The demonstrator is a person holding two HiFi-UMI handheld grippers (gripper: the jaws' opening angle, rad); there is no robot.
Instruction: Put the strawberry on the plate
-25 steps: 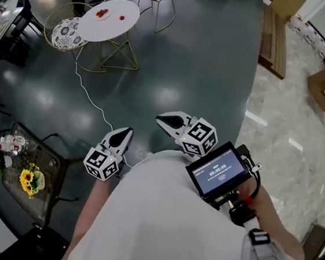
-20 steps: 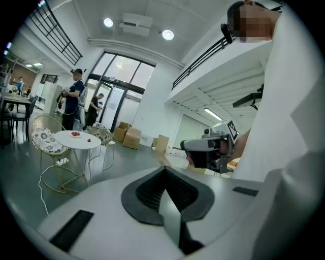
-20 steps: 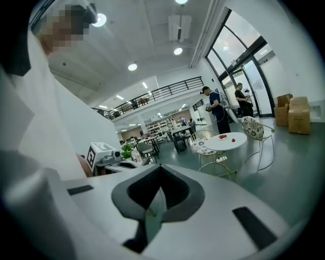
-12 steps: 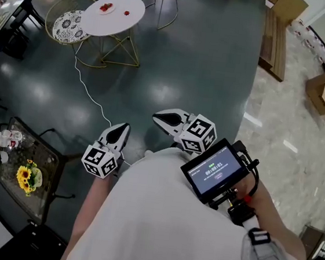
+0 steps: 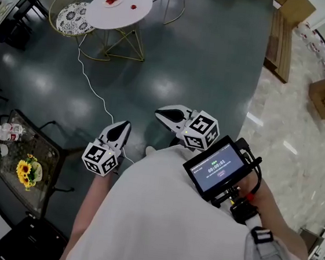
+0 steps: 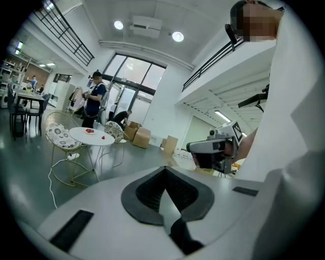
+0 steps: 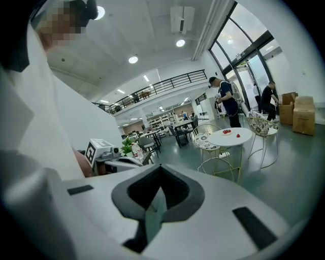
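Observation:
A round white table (image 5: 119, 9) stands far off at the top left of the head view. On it sits a small plate (image 5: 112, 1) holding red strawberries, and one loose strawberry (image 5: 133, 6) lies beside it. Both gripper views show the same table (image 6: 91, 136) (image 7: 231, 136) and loose strawberry (image 6: 103, 136) (image 7: 237, 134) in the distance. My left gripper (image 5: 120, 129) and right gripper (image 5: 163, 115) are held close to the person's front, far from the table. Each is shut with nothing between its jaws.
Wire chairs with patterned cushions (image 5: 73, 17) flank the table. A white cable (image 5: 97, 93) trails across the dark floor. A glass side table with sunflowers (image 5: 26, 172) is at the left, cardboard boxes (image 5: 324, 95) at the right. A person (image 6: 94, 101) stands behind the table.
The head view has shifted, so the white table now sits higher and a little further right. Both grippers stay shut, in much the same place before the person.

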